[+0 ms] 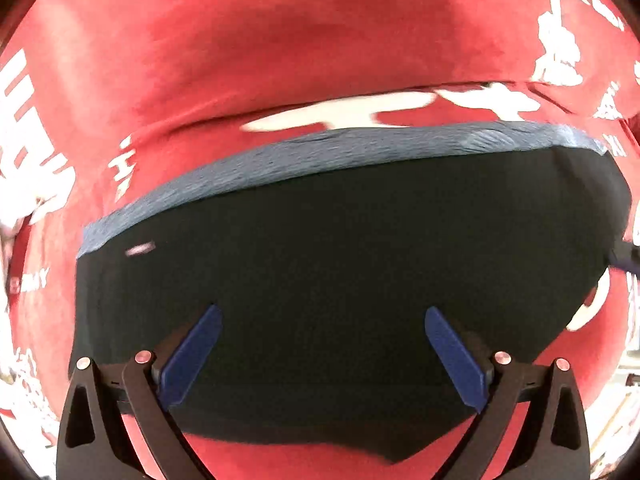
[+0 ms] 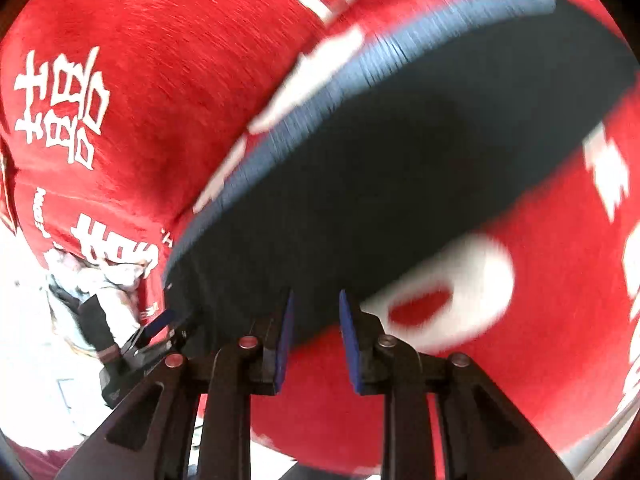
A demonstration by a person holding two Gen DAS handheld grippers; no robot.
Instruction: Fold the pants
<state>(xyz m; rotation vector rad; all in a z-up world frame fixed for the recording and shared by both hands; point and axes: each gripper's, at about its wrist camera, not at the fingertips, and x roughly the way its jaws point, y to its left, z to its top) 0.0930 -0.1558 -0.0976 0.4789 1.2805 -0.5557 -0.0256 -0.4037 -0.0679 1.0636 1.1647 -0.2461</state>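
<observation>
The dark pants (image 1: 340, 248), with a blue ribbed waistband (image 1: 320, 152) along the far edge, are seen lying in a compact folded shape on the red printed cloth (image 1: 280, 40) that covers the surface. Above the pants, the left tool (image 1: 322, 356) is held spread wide and empty. At the pants' near edge, the right tool (image 2: 316, 340) is narrowly parted, with nothing visibly pinched. If only the top layer were caught, the fold could be dragged open; the cloth could also be bunched beneath.
</observation>
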